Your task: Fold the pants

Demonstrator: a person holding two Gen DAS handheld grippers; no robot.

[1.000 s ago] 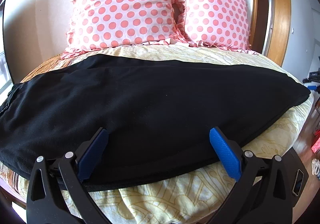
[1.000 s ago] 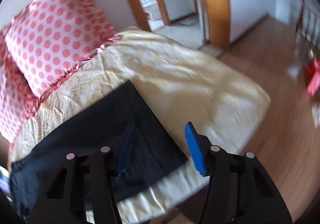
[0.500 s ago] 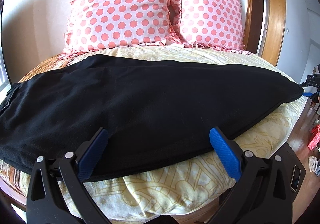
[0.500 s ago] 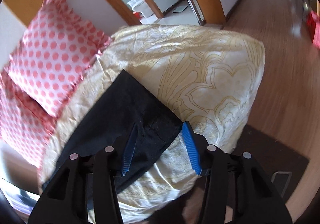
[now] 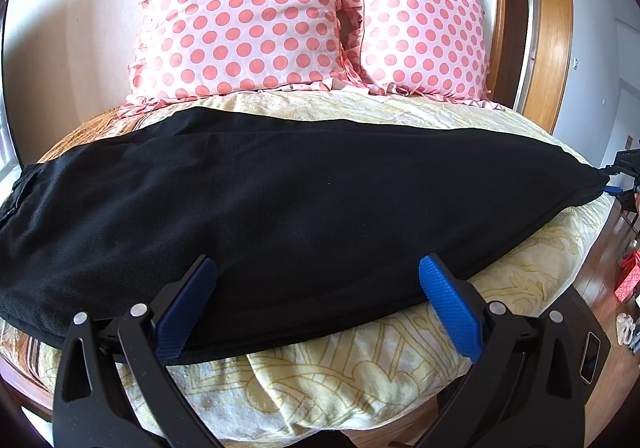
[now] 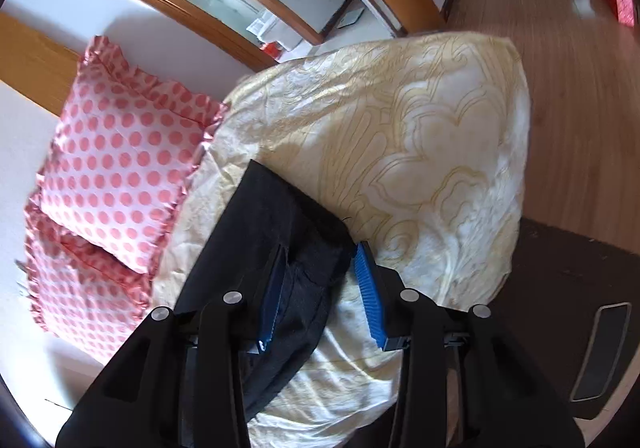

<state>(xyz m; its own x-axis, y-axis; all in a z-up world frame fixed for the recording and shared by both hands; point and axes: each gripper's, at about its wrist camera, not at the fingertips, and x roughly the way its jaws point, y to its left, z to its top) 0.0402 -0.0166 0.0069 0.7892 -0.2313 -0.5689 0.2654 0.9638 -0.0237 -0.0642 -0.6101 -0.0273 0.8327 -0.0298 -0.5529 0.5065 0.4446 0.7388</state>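
Black pants [image 5: 304, 199] lie stretched across the yellow bedspread [image 5: 360, 368], below two polka-dot pillows [image 5: 240, 19]; their left end runs out of frame. The left gripper [image 5: 318, 288] is spread wide over their near edge, grasping nothing. The right gripper [image 6: 320, 284] straddles the hem, its jaws parted; whether cloth is pinched is unclear.

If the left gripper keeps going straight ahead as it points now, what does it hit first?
Most likely the pants: the open left gripper already points at their near edge on the bed. The pillows lie well beyond.
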